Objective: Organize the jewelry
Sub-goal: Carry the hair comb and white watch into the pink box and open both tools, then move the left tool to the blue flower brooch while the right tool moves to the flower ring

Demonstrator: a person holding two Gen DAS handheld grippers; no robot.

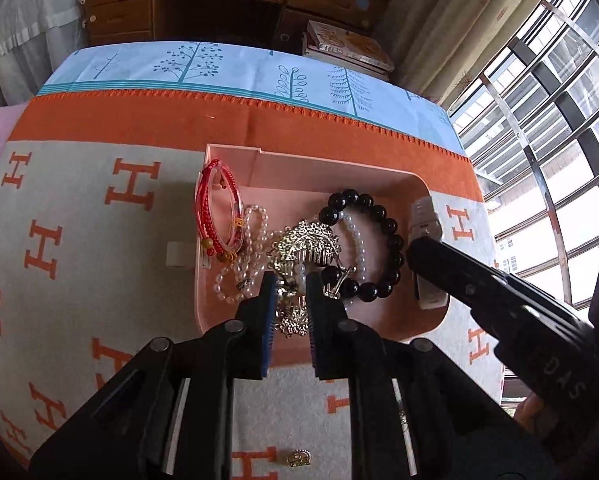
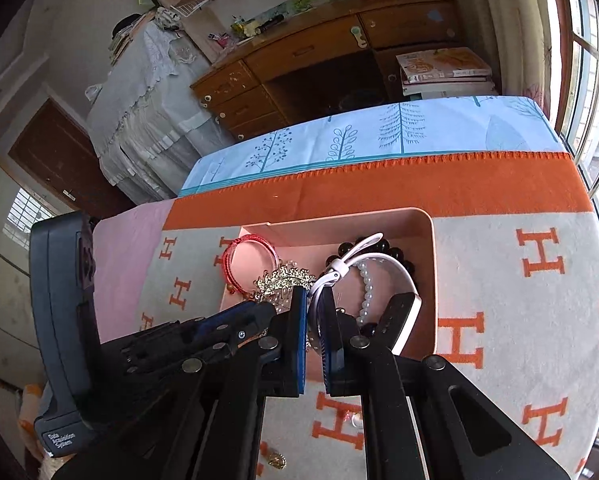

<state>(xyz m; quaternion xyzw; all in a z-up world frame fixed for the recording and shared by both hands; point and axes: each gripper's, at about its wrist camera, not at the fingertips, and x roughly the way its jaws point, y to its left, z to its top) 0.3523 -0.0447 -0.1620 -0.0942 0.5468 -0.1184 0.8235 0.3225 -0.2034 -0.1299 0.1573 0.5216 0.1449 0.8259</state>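
Right wrist view: my right hand-held gripper (image 2: 314,322) pinches the white smartwatch's strap (image 2: 341,266) over the pink tray (image 2: 427,280). My left hand-held gripper (image 1: 292,294) clamps the gold hair comb (image 1: 305,242); next, I'd release both inside.

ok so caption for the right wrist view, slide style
Right gripper clamps a white-strapped smartwatch over the pink plastic tray of bracelets on the orange H-patterned blanket.

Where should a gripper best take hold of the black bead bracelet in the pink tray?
Probably the black bead bracelet's far arc, coming from above with one finger inside the ring. It lies flat in the pink tray, and that stretch is bare; the near side tangles with the gold hair comb and pearl strand.
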